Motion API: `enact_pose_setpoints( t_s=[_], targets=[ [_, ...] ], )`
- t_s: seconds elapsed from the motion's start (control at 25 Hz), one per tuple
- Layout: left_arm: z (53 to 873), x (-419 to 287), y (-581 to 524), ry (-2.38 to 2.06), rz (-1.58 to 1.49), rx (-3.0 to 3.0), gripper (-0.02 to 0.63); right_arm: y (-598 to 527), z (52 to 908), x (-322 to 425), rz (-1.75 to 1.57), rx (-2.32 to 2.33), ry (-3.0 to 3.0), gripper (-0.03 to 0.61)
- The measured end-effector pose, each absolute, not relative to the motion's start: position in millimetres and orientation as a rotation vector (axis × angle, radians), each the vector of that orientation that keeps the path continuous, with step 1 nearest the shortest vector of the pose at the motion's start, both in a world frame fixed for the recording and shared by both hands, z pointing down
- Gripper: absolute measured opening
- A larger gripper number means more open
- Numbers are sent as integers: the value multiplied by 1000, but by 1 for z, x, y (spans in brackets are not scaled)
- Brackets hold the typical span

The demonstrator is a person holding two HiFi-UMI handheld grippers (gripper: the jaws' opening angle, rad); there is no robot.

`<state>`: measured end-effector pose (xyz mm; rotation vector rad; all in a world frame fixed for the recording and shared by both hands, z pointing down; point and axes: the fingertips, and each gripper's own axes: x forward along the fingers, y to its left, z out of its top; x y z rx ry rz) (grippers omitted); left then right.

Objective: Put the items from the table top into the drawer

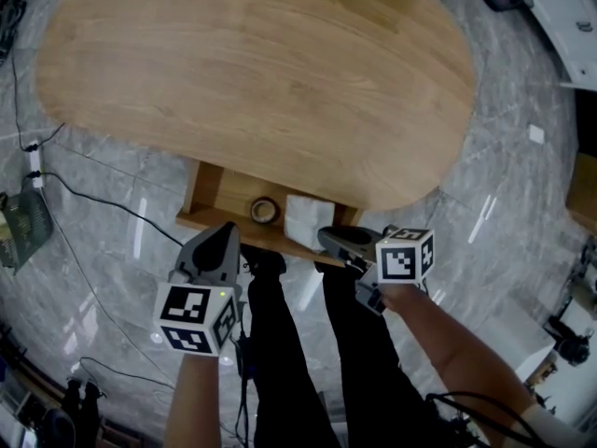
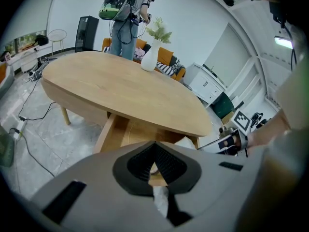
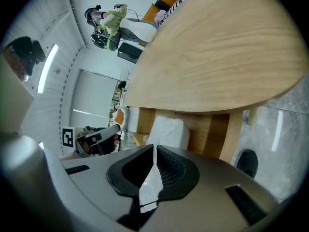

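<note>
The oval wooden table (image 1: pixel 252 73) has a bare top in the head view. Under its near edge the drawer (image 1: pixel 207 194) stands pulled out. Inside it lie a tape roll (image 1: pixel 265 210) and a white packet (image 1: pixel 309 220), the packet also showing in the gripper views (image 2: pixel 186 142) (image 3: pixel 166 132). My left gripper (image 1: pixel 224 234) (image 2: pixel 154 146) hovers at the drawer's front left, jaws shut with nothing held. My right gripper (image 1: pixel 326 239) (image 3: pixel 154 149) is at the front right, just before the packet, also shut and empty.
A white vase with a plant (image 2: pixel 150 57) stands on the table's far end. A person with a backpack (image 2: pixel 128 18) is beyond it. Cables (image 1: pixel 84 194) run over the marble floor at left. The person's legs (image 1: pixel 280 343) are right under the drawer front.
</note>
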<state>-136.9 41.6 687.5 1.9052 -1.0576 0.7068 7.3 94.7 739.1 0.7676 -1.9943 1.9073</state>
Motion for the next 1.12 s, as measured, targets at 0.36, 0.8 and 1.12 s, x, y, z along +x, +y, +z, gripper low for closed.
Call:
enact_pose_setpoints(
  t_s=[0.36,0.8,1.12],
  targets=[
    [687,-134,45,-1036,716,1907,0,120,760,29,1771,836,-1827,197],
    [671,-120,47,-1049,724,1915,0,114,730,45,1770,865,-1881,225],
    [626,-111,53,-1113,691,1893,0,95,669,49,1659,814,-2030,106]
  ],
)
